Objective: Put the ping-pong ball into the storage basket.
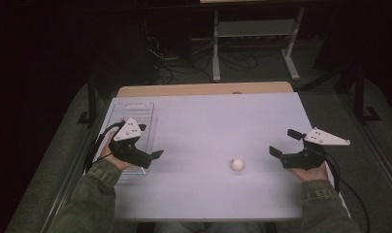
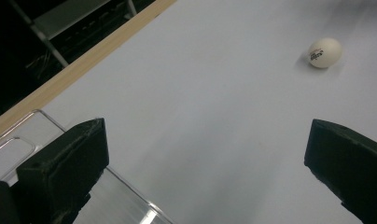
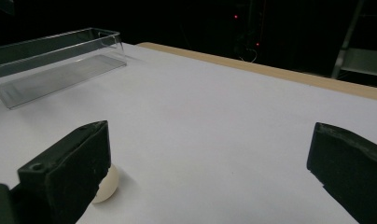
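The right gripper (image 1: 281, 144) sits near the right edge of the tabletop (image 1: 208, 116), held in the person's right hand (image 1: 311, 171). Its jaws are spread wide and hold nothing. They point toward the left edge. In the right gripper view, the ball (image 3: 105, 185) lies just behind one jaw, partly hidden by it; whether the two touch cannot be determined.

The left gripper (image 1: 153, 145) sits near the left edge, held in the left hand (image 1: 111, 156). Its jaws are also spread wide and hold nothing. They point toward the right edge, in the direction of the ball. The gripper body is above the clear tray (image 1: 145, 112); in the left gripper view one jaw overlaps the tray rim (image 2: 46, 119).

The ball (image 1: 237, 164) is white and round, so it has no long axis. It rests on the tabletop between the two grippers, nearer the right one and closer to the front edge than to the back edge. In the left gripper view, a small printed mark (image 2: 316, 55) on the ball faces the camera.

The clear tray is rectangular. Its long axis runs from the front edge toward the back edge, along the left edge of the tabletop.
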The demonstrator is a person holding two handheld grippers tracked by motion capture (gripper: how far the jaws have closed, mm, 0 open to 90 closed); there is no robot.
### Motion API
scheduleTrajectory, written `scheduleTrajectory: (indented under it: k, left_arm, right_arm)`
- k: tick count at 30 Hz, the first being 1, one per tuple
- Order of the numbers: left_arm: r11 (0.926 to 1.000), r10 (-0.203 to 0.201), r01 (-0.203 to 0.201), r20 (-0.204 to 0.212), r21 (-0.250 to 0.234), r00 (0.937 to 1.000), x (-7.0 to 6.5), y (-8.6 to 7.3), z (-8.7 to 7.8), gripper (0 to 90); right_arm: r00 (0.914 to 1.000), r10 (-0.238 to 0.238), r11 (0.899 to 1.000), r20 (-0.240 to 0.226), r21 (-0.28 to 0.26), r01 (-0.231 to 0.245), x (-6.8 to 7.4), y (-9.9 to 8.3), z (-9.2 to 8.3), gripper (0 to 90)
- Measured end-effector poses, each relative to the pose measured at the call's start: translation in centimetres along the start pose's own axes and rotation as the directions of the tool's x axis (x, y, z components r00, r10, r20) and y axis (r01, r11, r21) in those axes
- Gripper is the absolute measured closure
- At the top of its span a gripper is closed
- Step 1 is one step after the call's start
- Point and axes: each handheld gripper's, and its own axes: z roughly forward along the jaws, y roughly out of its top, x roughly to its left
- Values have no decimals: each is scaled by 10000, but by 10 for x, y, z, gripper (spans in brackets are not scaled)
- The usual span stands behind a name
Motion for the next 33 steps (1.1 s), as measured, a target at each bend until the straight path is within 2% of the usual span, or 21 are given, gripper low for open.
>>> scheduleTrajectory:
  k: [7, 18, 24, 33]
  left_arm:
    - [9994, 189, -194, 162, 286, 9997, -1, 7, 5, 0]
    - [9983, 471, -486, 441, 330, 9979, -7, 20, 11, 0]
    - [9952, 800, -832, 623, 510, 9948, -10, 30, 15, 0]
    - [9872, 1234, -1329, 1048, 887, 9868, -13, 47, 25, 0]
  right_arm:
    - [10000, 25, 10000, -5, 85, -25, 0, -1, 0, 0]
    - [10000, 71, 10000, 7, 64, -71, -1, -1, 1, 0]
    - [10000, 72, 9999, -30, 70, -72, -1, -1, 1, 0]
    - [9999, 106, 9999, -52, 115, -105, -1, -1, 1, 0]
